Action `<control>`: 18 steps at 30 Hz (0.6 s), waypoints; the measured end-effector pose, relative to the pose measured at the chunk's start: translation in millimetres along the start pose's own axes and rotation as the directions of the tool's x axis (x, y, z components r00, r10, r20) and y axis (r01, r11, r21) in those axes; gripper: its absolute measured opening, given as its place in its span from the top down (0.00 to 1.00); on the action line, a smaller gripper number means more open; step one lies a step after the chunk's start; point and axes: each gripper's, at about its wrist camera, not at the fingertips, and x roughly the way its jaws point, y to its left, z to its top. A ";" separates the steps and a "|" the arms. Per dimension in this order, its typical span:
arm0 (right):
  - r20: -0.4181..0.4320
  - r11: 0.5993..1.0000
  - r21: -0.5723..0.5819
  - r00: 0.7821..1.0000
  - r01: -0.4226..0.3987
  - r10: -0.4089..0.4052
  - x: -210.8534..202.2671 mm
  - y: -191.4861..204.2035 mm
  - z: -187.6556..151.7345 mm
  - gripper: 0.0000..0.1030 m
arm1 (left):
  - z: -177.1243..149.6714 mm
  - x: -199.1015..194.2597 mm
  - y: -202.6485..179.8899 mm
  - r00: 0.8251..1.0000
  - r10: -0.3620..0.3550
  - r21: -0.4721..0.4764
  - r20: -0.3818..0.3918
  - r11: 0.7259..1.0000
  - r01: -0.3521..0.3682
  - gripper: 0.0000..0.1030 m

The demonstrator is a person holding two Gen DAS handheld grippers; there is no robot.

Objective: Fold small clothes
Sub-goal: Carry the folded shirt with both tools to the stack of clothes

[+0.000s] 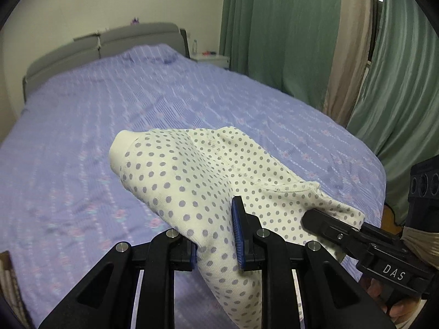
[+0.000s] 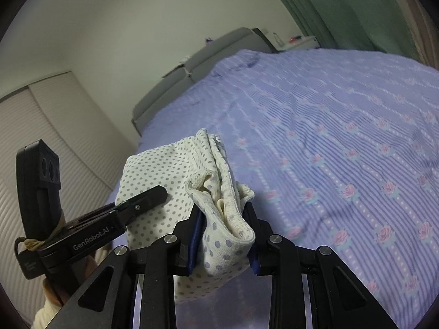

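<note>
A small cream garment with grey-purple dots (image 1: 197,181) is held up above the bed between both grippers. My left gripper (image 1: 216,244) is shut on its near fold, the cloth bunched between the blue pads. My right gripper (image 2: 223,235) is shut on a bunched hem edge of the same garment (image 2: 170,170). In the left wrist view the right gripper (image 1: 329,224) grips the garment's right end. In the right wrist view the left gripper (image 2: 148,197) lies against the cloth on the left. A plain cuff (image 1: 120,145) sticks out at the far left end.
A bed with a lilac floral bedspread (image 1: 109,126) fills the space below and ahead. A grey headboard (image 1: 109,41) stands at the far end, with a white nightstand (image 1: 211,60) beside it. Green curtains (image 1: 288,41) hang on the right. A slatted closet door (image 2: 33,137) is on the left.
</note>
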 end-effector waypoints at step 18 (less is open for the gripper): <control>0.051 0.966 -0.214 0.986 -0.147 0.161 -55.8 132.3 -24.7 0.71 | -28.7 -166.4 45.7 0.980 0.087 -0.045 0.181 0.996 -0.080 0.79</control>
